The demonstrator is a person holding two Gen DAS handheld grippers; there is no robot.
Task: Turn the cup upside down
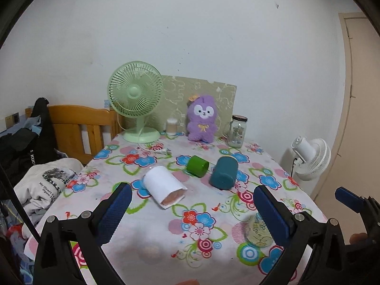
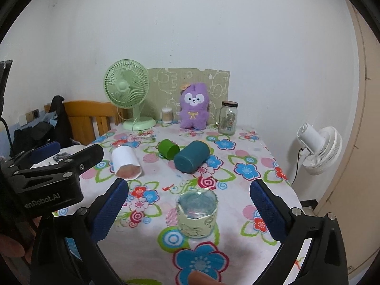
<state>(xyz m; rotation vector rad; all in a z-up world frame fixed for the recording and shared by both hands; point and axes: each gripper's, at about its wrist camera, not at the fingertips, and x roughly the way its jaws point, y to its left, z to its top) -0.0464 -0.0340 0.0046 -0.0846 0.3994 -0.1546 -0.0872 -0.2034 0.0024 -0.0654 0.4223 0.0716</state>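
Both your tongs hang wide open: right tongs (image 2: 188, 210) frame the upright glass cup (image 2: 196, 213); white cup (image 2: 125, 162) lies at 11 o'clock, left tongs (image 1: 192, 210) empty.

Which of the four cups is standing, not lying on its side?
The clear glass cup with the pale green sleeve, nearest the right gripper. The white cup, green cup and teal cup lie sideways.

Floral-clothed table (image 2: 237, 216), glass cup (image 2: 196, 216) upright, white cup (image 2: 125, 163), green cup (image 2: 169, 150), teal cup (image 2: 192, 158) lying sideways
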